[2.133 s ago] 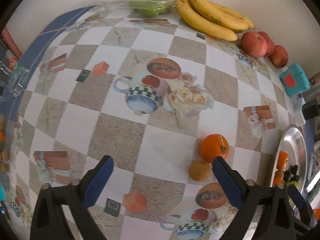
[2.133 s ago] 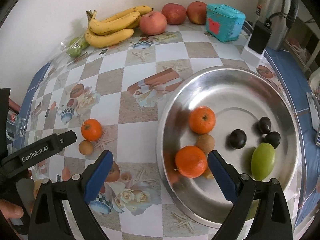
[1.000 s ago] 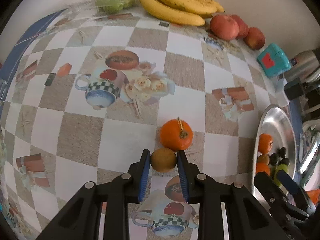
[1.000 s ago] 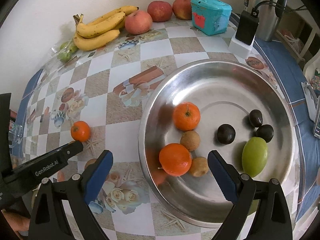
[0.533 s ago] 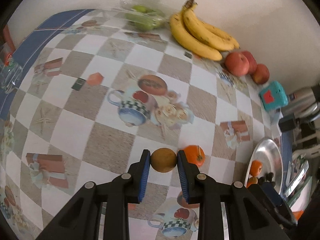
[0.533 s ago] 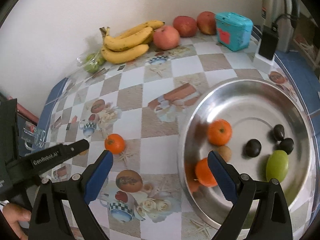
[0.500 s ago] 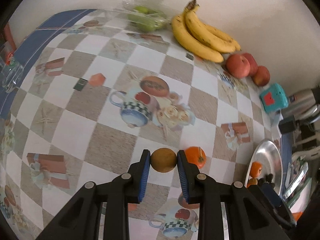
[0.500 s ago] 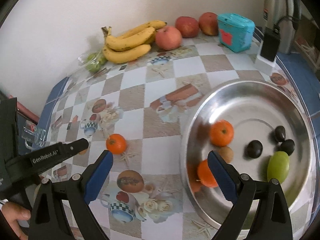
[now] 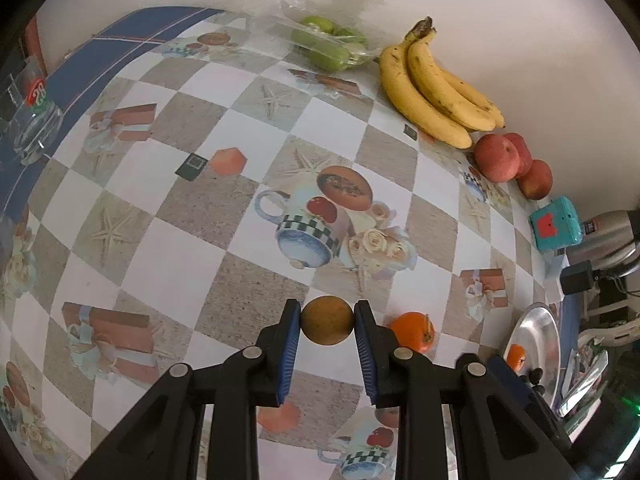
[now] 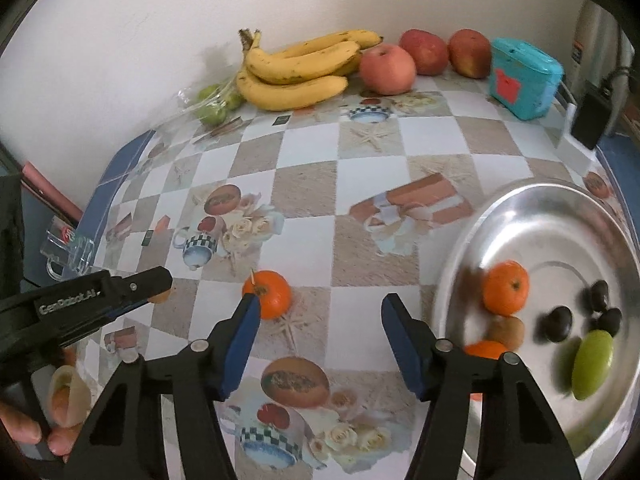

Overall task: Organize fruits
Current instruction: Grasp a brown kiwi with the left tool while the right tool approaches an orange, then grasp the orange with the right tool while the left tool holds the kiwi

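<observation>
A: Currently, where is everything placed relative to the steel tray (image 10: 532, 216)?

B: Right gripper (image 10: 318, 330) is held agape left of the tray, nothing gripped. Left gripper (image 9: 327, 326) is clamped on the brown fruit (image 9: 327, 325), further left. Loose orange (image 10: 269, 294) is seen on the cloth between them.

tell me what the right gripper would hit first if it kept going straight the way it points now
Probably the checkered tablecloth between its open fingers. The right gripper has the orange just off its left fingertip, so it may brush that; depth is unclear.
</observation>
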Demonstrator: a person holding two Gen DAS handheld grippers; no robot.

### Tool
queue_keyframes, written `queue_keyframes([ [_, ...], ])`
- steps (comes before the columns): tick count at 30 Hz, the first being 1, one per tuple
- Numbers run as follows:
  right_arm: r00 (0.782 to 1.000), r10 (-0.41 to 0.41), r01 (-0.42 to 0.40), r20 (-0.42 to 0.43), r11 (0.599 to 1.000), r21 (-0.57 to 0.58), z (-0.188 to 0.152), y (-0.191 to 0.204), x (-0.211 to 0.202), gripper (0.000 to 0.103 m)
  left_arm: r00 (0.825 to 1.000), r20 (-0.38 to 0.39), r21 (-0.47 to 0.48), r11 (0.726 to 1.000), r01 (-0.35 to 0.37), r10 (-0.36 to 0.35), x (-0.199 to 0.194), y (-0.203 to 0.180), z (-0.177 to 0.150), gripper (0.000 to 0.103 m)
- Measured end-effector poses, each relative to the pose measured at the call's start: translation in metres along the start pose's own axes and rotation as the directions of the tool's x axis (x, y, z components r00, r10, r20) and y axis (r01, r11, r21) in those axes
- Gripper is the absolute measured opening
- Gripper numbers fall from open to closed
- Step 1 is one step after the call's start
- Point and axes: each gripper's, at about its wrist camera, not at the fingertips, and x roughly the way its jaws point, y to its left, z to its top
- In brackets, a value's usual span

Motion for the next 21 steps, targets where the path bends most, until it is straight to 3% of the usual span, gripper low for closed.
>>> queue_keyframes([
  [2,1.0,0.006,-0.006,-0.016,1.0,-0.007,0.001,0.004,0.009,0.053,1.0,-0.005,-0.011,1.0,0.004,-0.004,0.002,0.005,0.002,0.029],
  [21,0.999,-0.009,0.002,-0.049,0.992,-0.126,0.009,0.045,0.041,0.053,0.999,-0.022,-0.068,0.997,0.037,-0.038,0.007,0.021,0.009,0.029],
])
